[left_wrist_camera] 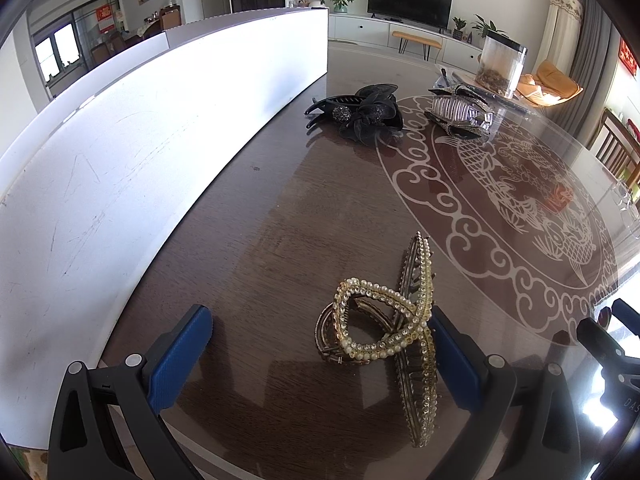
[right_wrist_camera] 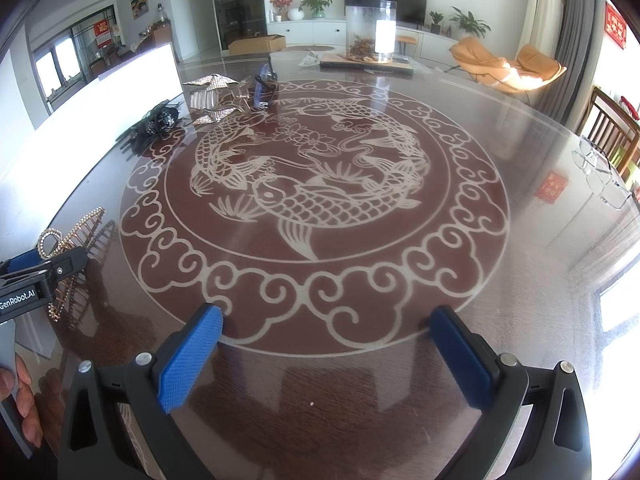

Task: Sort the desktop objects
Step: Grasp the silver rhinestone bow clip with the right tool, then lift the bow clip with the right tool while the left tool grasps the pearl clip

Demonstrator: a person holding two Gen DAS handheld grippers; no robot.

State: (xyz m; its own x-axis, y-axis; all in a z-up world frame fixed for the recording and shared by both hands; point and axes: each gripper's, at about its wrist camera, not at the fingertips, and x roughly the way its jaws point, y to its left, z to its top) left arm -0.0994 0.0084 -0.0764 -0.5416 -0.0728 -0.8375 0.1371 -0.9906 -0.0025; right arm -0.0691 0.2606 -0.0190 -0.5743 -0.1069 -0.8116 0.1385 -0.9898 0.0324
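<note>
A gold pearl-studded hair claw [left_wrist_camera: 394, 334] lies on the dark glass-topped table, between the open blue fingers of my left gripper [left_wrist_camera: 320, 344], close to the right finger [left_wrist_camera: 456, 364]. It also shows at the left of the right wrist view [right_wrist_camera: 72, 240]. A black flower hair clip [left_wrist_camera: 360, 114] and a silver rhinestone claw clip [left_wrist_camera: 460, 114] lie farther back; both show in the right wrist view, the black clip [right_wrist_camera: 154, 122] and the silver one [right_wrist_camera: 214, 98]. My right gripper [right_wrist_camera: 326, 354] is open and empty above the table's fish pattern.
A long white board [left_wrist_camera: 120, 160] runs along the table's left side. A clear jar [right_wrist_camera: 370, 30] stands on a flat tray at the far edge. A blue-framed object [right_wrist_camera: 262, 86] lies near the silver clip. Clear glasses [right_wrist_camera: 600, 176] lie at the right edge.
</note>
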